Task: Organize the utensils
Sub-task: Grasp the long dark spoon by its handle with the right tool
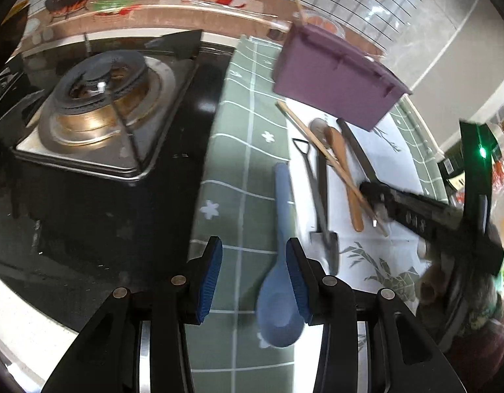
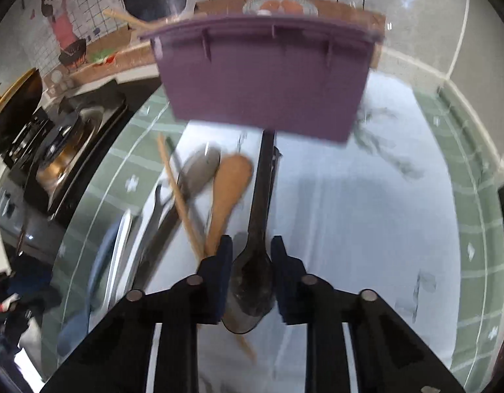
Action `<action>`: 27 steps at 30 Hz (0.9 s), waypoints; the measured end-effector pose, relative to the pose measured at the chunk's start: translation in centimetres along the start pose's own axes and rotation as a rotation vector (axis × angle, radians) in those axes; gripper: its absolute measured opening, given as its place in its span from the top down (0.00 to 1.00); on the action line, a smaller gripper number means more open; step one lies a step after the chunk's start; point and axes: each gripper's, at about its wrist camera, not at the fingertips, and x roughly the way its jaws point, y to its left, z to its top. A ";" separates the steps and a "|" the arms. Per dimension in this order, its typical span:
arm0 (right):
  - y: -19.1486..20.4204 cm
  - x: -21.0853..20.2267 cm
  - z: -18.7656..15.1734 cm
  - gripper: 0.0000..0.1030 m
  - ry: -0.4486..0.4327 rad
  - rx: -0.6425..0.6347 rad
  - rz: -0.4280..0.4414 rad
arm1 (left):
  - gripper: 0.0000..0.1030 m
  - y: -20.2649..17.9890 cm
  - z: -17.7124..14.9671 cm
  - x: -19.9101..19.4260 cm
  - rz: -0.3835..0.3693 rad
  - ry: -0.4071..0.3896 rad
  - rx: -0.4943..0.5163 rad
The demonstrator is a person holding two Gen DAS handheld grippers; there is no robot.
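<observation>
Utensils lie loose on the white-and-green patterned cloth (image 1: 248, 150) covering the worktop, just in front of the purple plastic bin (image 2: 265, 78), which looks like the destination. In the pile: dark translucent plastic spoon (image 2: 252, 281), brown wooden spoon (image 2: 230, 183), light wooden chopstick (image 2: 180, 203) lying across the others, grey metal spoon (image 2: 201, 167), and a small steel shovel-shaped spoon (image 1: 324, 235). Pale blue plastic rice spoon (image 1: 279, 298) sits apart from that pile, toward the gas stove burner (image 1: 101, 98). One wooden stick already pokes up out of the bin, so sorting looks partly done; most pieces are not yet binned. Step in hand, my read: both picks being set up at once. Right tool (image 2: 252, 275) has its pads apart and straddles the dark spoon's bowl, no contact visible either side; handle runs forward toward the bin. Left tool (image 1: 253, 278) is also spread wide, blue pads either side of the blue spoon's neck and bowl, right pad just beside or touching it, can't tell which. Next move calls for: drop each tool a little, close on the narrower neck rather than the wide bowl, lift clear. Right side must avoid snagging the wooden spoon's handle and the chopstick, both right next to its left pad. Frames are motion-blurred, so fine contact is uncertain.
</observation>
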 end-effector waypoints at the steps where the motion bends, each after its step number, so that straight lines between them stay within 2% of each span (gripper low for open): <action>1: -0.1 -0.4 -0.6 0.86 0.001 -0.004 0.003 | 0.59 -0.2 0.1 0.1 -0.005 0.004 0.003; 6: -0.8 -2.9 -3.6 0.92 0.033 0.011 0.033 | 0.59 -1.7 0.5 1.2 -0.030 0.034 0.031; 10: -2.5 -5.1 -5.4 0.92 0.026 0.046 0.002 | 0.59 -2.2 0.8 1.4 -0.043 0.041 0.045; 13: -3.3 -5.9 -5.8 0.85 0.030 0.042 -0.022 | 0.59 -2.1 1.1 1.7 -0.045 0.048 0.039; 17: -3.2 -5.5 -4.9 0.84 0.019 0.015 -0.011 | 0.59 -1.8 1.4 2.1 -0.035 0.056 0.026; 25: -3.0 -1.2 -1.7 0.84 0.045 0.027 0.013 | 0.59 -0.9 1.7 1.8 -0.005 0.056 0.015; 27: -2.6 -0.9 -1.2 0.84 0.041 0.004 -0.009 | 0.59 -0.3 1.7 1.6 0.005 0.054 0.001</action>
